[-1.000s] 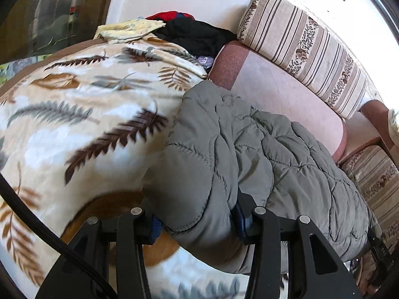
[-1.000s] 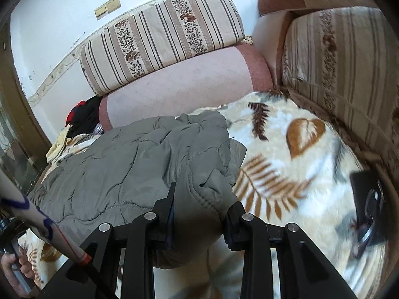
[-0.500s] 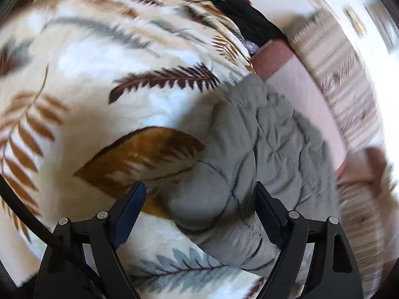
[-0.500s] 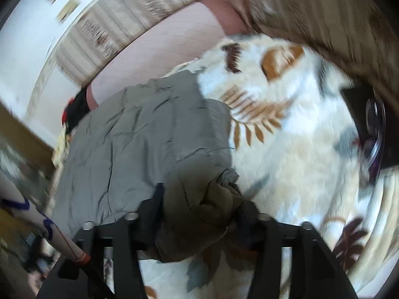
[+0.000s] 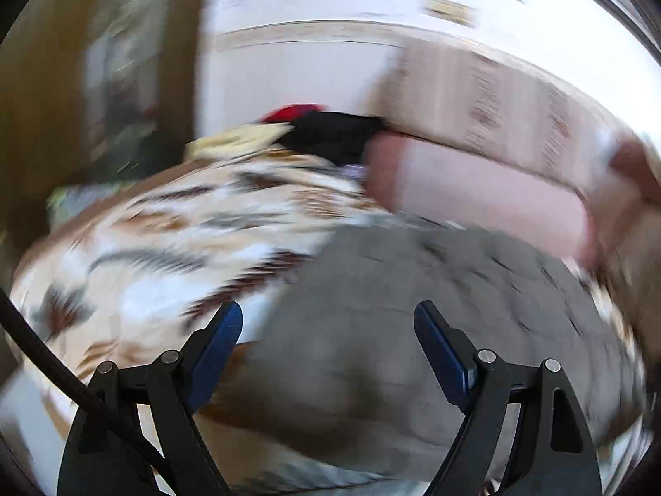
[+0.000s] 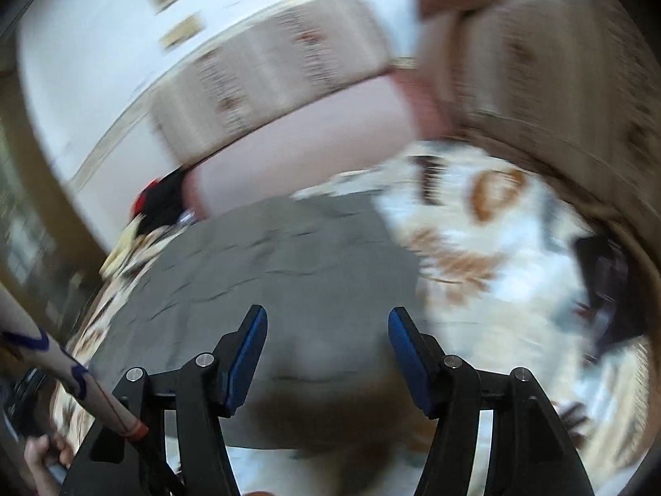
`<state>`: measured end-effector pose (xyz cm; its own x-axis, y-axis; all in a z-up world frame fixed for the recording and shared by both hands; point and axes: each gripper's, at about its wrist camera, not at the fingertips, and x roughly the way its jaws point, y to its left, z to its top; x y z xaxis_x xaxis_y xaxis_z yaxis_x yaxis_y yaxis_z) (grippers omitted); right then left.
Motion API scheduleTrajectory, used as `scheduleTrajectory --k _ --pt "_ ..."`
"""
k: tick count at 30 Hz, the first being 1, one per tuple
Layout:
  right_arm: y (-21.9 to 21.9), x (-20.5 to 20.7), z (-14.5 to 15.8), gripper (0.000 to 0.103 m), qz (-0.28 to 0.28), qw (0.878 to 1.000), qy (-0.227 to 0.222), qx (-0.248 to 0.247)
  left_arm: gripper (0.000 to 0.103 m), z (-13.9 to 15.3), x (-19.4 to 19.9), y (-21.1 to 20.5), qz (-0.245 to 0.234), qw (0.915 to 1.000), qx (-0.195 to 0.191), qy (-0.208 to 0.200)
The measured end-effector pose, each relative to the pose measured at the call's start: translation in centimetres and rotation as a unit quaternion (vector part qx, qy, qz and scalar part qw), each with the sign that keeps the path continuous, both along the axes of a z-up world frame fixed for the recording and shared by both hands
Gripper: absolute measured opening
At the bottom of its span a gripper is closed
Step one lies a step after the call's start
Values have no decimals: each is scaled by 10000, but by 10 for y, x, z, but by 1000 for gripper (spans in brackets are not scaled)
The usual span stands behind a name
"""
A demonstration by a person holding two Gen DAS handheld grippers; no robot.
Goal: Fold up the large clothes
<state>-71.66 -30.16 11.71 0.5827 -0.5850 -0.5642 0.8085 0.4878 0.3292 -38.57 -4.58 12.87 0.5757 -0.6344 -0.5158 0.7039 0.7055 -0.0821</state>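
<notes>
Beneath both open claws (image 5: 328,326) (image 6: 326,330), grey quilted jacket (image 5: 413,310).

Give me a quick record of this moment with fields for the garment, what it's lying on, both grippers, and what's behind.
garment: grey quilted jacket, lying flat
surface: leaf-print blanket
left hand-held gripper: open, holding nothing
right hand-held gripper: open, holding nothing
behind: pink sofa cushion, striped backrest
image quality: blurred

No legible text, label, brand, number or sign is showing in either wrist view; both are blurring, and the wall plaques (image 6: 181,31) are reading as blank shapes.
</notes>
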Motion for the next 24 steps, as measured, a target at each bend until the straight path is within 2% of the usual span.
scheduleTrajectory --k 3,6,8,10,13,16,20,22,24 --pt "7 43 9 65 503 9981 290 -192 84 -6 -45 -44 -945 9946 346 -252" --pt "8 86 9 62 879 9939 581 -323 84 -16 -69 -77 -1411 9867 683 -424" --pt "3 101 5 62 973 9915 756 -417 84 -29 -72 -97 -1405 9841 999 -419" --pt "-2 112 -2 62 854 9890 1077 -544 85 -44 -57 -111 -1333 9842 1167 -64" --pt "-15 123 -28 62 973 9839 1468 -298 93 -59 -39 -120 -1324 9822 1273 382" --pt "-18 128 -49 63 1058 9781 1777 -236 93 -68 -38 -130 -1317 9802 1444 309" --pt "-29 129 -63 63 1107 9778 1782 18 94 -76 -37 -136 -1303 9784 1558 374" --pt "-32 129 -65 63 1120 9779 1767 67 95 -78 -37 -136 -1290 9786 1552 395" --pt "-30 129 -63 63 1150 9772 1784 -3 95 -75 -39 -130 -1278 9815 1373 375"
